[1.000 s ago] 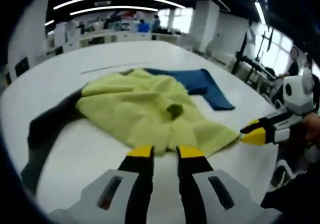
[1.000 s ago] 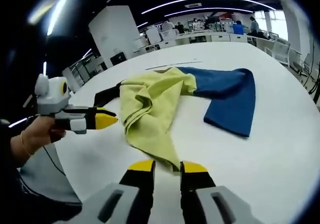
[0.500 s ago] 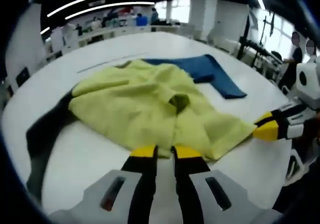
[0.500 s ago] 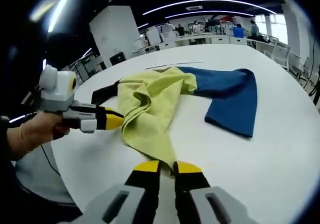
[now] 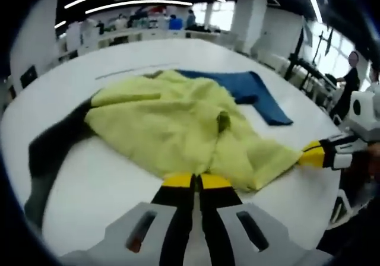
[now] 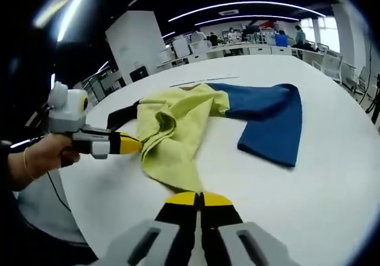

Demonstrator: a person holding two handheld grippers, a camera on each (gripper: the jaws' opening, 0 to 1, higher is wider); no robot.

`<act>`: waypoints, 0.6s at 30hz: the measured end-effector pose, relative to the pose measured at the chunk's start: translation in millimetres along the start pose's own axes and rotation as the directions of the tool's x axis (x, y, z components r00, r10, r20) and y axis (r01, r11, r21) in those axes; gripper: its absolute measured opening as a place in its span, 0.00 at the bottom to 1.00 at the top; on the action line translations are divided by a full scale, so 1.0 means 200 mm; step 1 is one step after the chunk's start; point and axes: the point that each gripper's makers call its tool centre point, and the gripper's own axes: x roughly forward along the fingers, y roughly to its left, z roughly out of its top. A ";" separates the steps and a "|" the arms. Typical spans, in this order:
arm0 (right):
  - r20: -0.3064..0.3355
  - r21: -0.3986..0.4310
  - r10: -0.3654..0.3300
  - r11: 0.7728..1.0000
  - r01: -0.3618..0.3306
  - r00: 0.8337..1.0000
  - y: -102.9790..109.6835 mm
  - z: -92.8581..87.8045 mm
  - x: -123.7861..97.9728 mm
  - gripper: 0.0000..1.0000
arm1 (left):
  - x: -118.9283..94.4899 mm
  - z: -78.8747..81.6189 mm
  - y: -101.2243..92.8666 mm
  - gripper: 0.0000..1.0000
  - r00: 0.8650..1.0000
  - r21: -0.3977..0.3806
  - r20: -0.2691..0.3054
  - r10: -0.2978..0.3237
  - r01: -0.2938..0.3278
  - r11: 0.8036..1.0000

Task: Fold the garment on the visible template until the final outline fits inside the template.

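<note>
Both my grippers are clenching the yellow garment (image 5: 178, 123) hem on the white tabletop (image 5: 101, 177): left gripper (image 5: 196, 180) bottom centre, right gripper (image 6: 199, 198) bottom centre

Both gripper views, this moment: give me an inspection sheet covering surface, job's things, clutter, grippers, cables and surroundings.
Surface: white table, bare around the cloth; a thin dark line is marked on it beyond the garment. No clear template outline can be made out.
Job's things: garment lying crumpled, yellow body with a blue sleeve spread flat and a dark sleeve trailing the other way.
Clutter: nothing seen.
Grippers: left gripper shut on the garment's near hem; right gripper shut on the yellow corner.
Cables: nothing seen on the table.
Surroundings: open office with desks, ceiling light strips, a white pillar and people in the distance.
</note>
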 end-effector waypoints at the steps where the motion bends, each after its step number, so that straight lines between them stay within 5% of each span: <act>1: 0.004 -0.003 -0.003 1.000 0.003 1.000 -0.01 0.01 -0.01 0.00 | -0.03 0.00 0.01 0.00 1.000 0.007 0.003 -0.003 0.003 1.000; 18: 0.041 -0.019 -0.025 1.000 0.025 0.999 -0.04 0.06 -0.11 0.00 | -0.37 -0.07 0.15 0.00 0.998 -0.038 -0.026 -0.050 0.049 0.998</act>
